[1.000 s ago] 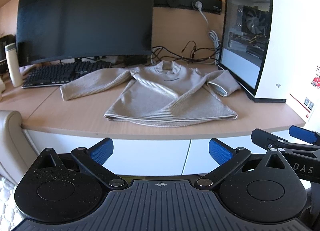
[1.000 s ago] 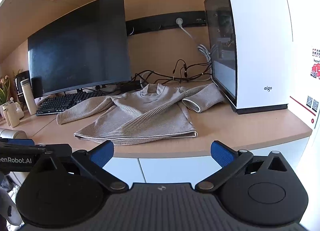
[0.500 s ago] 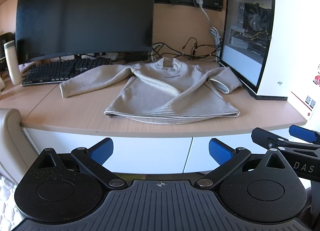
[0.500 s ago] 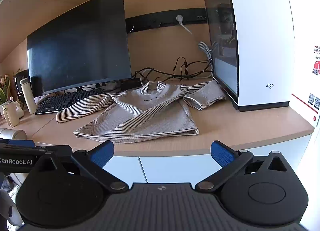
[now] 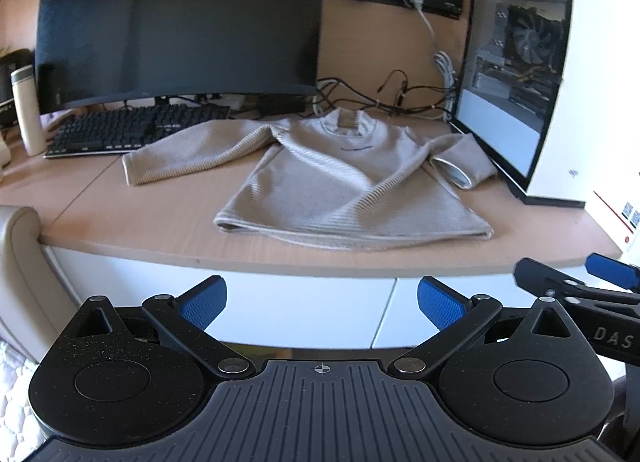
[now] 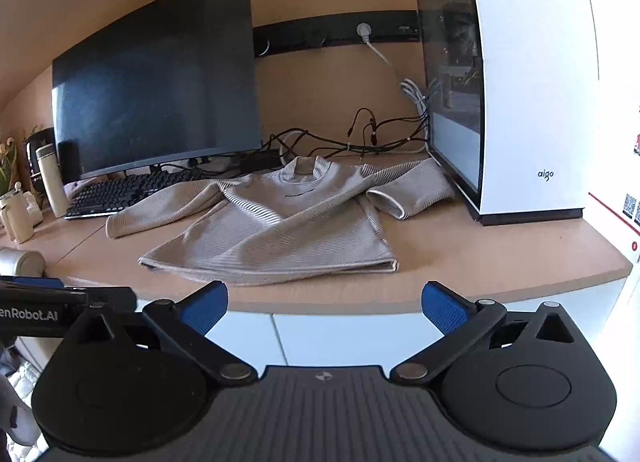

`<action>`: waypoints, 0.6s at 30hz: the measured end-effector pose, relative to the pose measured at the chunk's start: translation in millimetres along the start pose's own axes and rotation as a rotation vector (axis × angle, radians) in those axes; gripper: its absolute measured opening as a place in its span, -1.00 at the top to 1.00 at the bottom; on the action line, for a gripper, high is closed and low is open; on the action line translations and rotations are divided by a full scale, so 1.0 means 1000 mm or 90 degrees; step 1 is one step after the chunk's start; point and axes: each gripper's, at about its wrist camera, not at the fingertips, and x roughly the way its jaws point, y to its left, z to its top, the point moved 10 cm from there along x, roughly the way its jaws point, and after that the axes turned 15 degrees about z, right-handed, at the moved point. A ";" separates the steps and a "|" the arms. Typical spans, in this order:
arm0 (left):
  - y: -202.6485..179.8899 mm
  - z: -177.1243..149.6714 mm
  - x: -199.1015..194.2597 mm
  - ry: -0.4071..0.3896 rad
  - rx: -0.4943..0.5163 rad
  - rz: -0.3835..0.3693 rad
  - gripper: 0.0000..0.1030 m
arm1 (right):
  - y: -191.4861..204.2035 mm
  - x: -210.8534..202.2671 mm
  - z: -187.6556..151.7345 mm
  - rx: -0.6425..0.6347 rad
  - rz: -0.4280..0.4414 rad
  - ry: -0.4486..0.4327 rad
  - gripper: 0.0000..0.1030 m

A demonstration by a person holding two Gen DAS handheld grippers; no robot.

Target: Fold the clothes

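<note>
A beige ribbed sweater (image 5: 352,185) (image 6: 280,229) lies spread on the wooden desk (image 5: 120,213), hem toward the front edge. Its left sleeve stretches out toward the keyboard; its right sleeve is bent back beside the PC case. My left gripper (image 5: 322,302) hangs open below and in front of the desk edge, blue pads wide apart and nothing between them. My right gripper (image 6: 325,304) is open too, at the same height, facing the hem. Each gripper shows at the edge of the other's view.
A dark curved monitor (image 5: 180,21) and black keyboard (image 5: 132,129) stand at the back left. A white PC case (image 6: 520,101) stands at the right, with cables (image 6: 360,141) behind the sweater. A white bottle (image 5: 26,109) is at far left. White cabinet fronts (image 5: 304,306) lie under the desk.
Both grippers have risen and moved closer to the desk, so the sweater looks larger and lower in view. Both stay open.
</note>
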 end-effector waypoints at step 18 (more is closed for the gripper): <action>-0.010 0.016 0.086 0.113 -0.003 -0.027 -1.00 | -0.043 0.076 -0.001 0.059 -0.009 0.081 -1.00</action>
